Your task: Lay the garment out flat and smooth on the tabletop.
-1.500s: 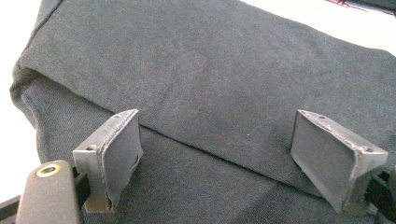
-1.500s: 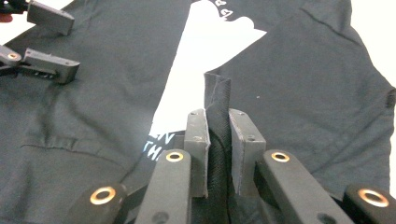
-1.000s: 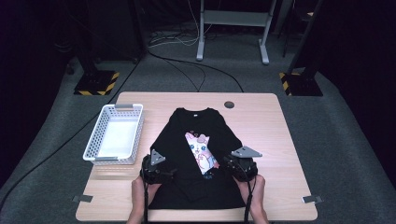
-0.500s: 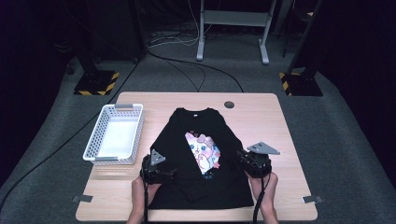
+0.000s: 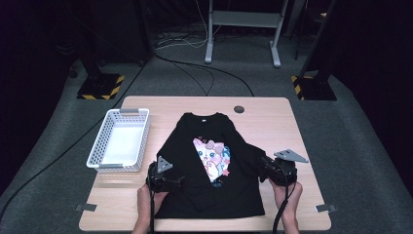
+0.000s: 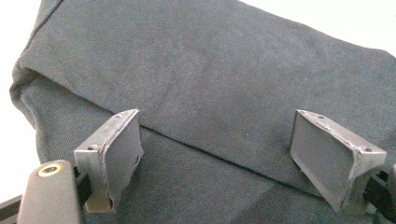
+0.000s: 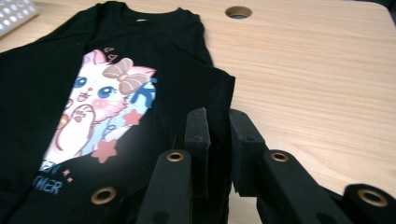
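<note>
A black long-sleeved shirt (image 5: pixel 195 141) with a pink and white cat print (image 5: pixel 213 157) lies flat on the wooden table (image 5: pixel 272 122), collar toward the far side. My left gripper (image 5: pixel 178 183) hovers over the folded left sleeve, and its jaws stand wide apart above the dark cloth (image 6: pixel 224 79) with nothing pinched. At the shirt's right edge, my right gripper (image 5: pixel 265 165) is shut on the black sleeve fabric (image 7: pixel 219 93). In the right gripper view the cloth runs up between the closed jaws (image 7: pixel 217 126), with the cat print (image 7: pixel 100 107) to their left.
A white plastic basket (image 5: pixel 100 141) stands on the table's left side, close to the shirt's left sleeve. A round cable hole (image 5: pixel 238 109) sits near the far edge. Bare wood (image 7: pixel 317 79) stretches to the right of the shirt. Dark floor with cables and stand legs surrounds the table.
My right gripper has moved to the right with the sleeve fabric in its jaws, drawing it outward off the print. The left gripper has stayed where it was.
</note>
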Tool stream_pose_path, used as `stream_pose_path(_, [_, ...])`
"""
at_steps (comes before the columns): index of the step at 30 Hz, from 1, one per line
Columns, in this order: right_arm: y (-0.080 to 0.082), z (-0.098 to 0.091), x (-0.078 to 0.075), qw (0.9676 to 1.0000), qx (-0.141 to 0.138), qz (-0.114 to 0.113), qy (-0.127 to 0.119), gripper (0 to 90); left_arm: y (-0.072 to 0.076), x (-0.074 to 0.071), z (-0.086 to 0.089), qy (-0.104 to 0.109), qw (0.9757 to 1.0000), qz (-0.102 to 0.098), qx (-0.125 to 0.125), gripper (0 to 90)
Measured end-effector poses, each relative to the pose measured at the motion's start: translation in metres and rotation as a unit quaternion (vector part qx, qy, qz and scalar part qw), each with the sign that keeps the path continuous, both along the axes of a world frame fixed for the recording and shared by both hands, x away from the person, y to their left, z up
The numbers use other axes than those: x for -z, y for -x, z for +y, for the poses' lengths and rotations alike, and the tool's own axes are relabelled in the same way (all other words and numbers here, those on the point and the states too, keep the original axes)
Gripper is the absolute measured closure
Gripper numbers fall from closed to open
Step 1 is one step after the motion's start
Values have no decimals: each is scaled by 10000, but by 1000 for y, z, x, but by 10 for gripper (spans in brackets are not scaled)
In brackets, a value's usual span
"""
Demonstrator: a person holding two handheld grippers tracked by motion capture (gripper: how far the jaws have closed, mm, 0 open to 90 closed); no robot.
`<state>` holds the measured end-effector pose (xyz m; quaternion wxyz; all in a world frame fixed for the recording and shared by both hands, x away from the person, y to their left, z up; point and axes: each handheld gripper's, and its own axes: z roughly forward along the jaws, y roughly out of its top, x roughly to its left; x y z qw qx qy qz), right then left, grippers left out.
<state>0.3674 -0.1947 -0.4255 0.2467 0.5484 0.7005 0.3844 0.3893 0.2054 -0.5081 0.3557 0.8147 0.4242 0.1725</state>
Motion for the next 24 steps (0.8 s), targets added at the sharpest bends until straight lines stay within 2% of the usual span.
stream_pose_path(17, [1, -34, 21, 9983, 532, 243, -82, 796, 0, 0, 0, 0, 10000, -2, -1, 168])
stream_pose_path(24, [2, -45, 26, 9969, 699, 346, 35, 796, 0, 0, 0, -1, 10000, -3, -3, 168])
